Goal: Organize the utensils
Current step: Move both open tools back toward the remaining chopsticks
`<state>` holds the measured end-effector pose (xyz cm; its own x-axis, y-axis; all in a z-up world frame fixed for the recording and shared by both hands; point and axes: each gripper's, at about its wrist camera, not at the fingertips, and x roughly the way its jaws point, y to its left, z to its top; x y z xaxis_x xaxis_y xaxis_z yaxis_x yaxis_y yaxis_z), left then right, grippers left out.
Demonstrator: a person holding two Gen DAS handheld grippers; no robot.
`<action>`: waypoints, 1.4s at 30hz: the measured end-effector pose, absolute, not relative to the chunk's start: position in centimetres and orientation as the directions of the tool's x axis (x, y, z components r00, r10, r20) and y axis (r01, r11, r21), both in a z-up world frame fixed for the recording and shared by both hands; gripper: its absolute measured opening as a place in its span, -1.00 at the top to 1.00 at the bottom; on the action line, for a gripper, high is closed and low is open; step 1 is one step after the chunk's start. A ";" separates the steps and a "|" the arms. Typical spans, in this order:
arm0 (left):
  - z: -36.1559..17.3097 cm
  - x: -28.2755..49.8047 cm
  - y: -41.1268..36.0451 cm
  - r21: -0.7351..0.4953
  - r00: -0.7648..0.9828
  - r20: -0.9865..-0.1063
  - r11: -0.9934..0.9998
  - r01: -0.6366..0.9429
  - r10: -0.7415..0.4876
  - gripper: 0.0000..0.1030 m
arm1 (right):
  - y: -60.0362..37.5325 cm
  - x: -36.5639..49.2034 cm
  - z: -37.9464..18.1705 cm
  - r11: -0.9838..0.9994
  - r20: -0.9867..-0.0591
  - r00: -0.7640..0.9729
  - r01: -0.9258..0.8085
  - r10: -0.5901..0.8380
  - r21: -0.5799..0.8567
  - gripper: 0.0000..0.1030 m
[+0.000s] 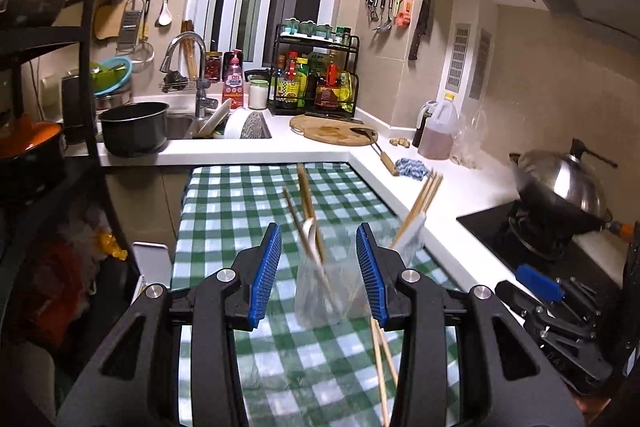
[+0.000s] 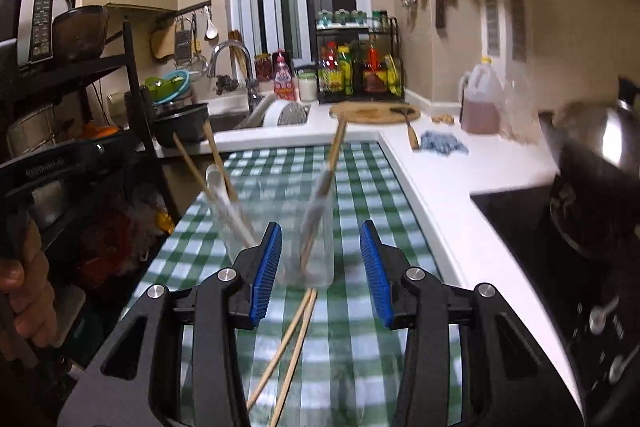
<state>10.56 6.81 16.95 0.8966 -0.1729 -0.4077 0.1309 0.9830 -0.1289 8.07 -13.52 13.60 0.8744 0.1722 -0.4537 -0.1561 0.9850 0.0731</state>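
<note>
Nearest to the cameras, both tongs stand spread and pinch nothing: the left tongs [image 1: 318,275] and the right tongs [image 2: 320,273]. On the checked cloth [image 2: 360,347] of the desk, two loose chopsticks [image 2: 292,343] lie at 6 o'clock from the right glass [image 2: 310,239]. This glass holds chopsticks, leaning toward 12 o'clock. At 9 o'clock from it stands the left glass [image 2: 232,227], with chopsticks and a white spoon [image 2: 224,199]. Far behind is the sink [image 1: 180,125].
</note>
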 end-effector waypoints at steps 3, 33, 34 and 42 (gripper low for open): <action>14.4 8.2 7.0 -0.115 0.897 -0.417 0.988 0.107 -0.146 0.26 | -13.7 6.6 11.0 0.986 -0.486 0.858 -0.139 0.168 0.096 0.31; 3.4 1.0 6.9 -0.193 0.830 -0.549 0.981 -0.011 -0.099 0.53 | -9.5 3.5 -2.9 0.981 -0.677 0.714 -0.186 0.177 0.060 0.48; 3.3 1.0 6.9 -0.191 0.829 -0.550 0.981 -0.009 -0.099 0.53 | -9.5 3.5 -2.9 0.982 -0.678 0.716 -0.185 0.169 0.049 0.50; 1.7 1.2 5.3 -0.198 0.807 -0.573 0.980 0.034 -0.144 0.53 | -11.8 3.0 -2.9 0.988 -0.675 0.724 -0.150 0.139 0.043 0.88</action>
